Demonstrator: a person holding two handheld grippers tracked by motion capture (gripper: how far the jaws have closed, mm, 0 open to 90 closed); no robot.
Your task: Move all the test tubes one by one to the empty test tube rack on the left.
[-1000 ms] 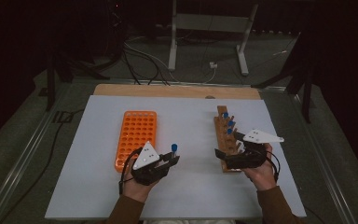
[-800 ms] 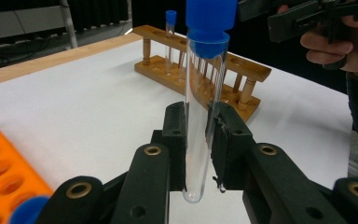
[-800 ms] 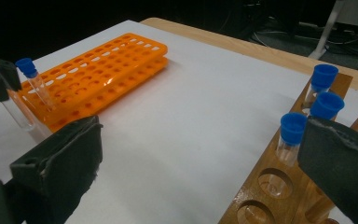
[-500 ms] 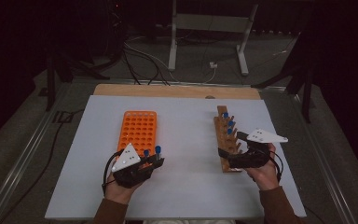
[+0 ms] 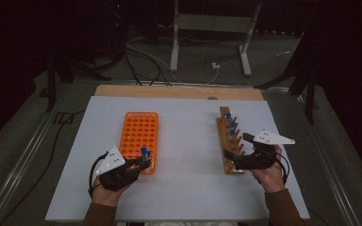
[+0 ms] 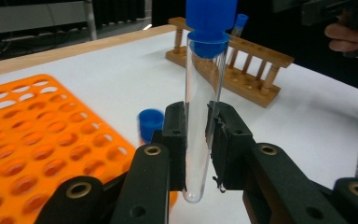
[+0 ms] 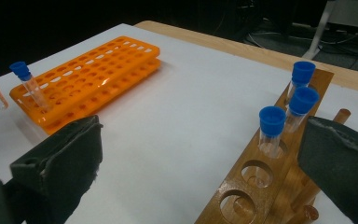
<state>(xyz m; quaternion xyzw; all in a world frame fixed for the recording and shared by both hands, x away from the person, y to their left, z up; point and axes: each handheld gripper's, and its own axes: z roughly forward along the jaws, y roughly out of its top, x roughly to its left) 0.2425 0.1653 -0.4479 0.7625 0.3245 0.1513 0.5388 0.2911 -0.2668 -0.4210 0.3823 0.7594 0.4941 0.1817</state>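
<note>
Three capped tubes fill the wooden rack; right tool wide, left tool grips one tube.

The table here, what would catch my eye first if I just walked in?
Probably the bright orange rack on the left of the white table, with one blue-capped tube already standing at its near corner. Right beside it, the left gripper pinches another clear test tube upright between its black jaws. On the right, a wooden rack holds three more blue-capped tubes, with the right gripper open next to it.
</note>
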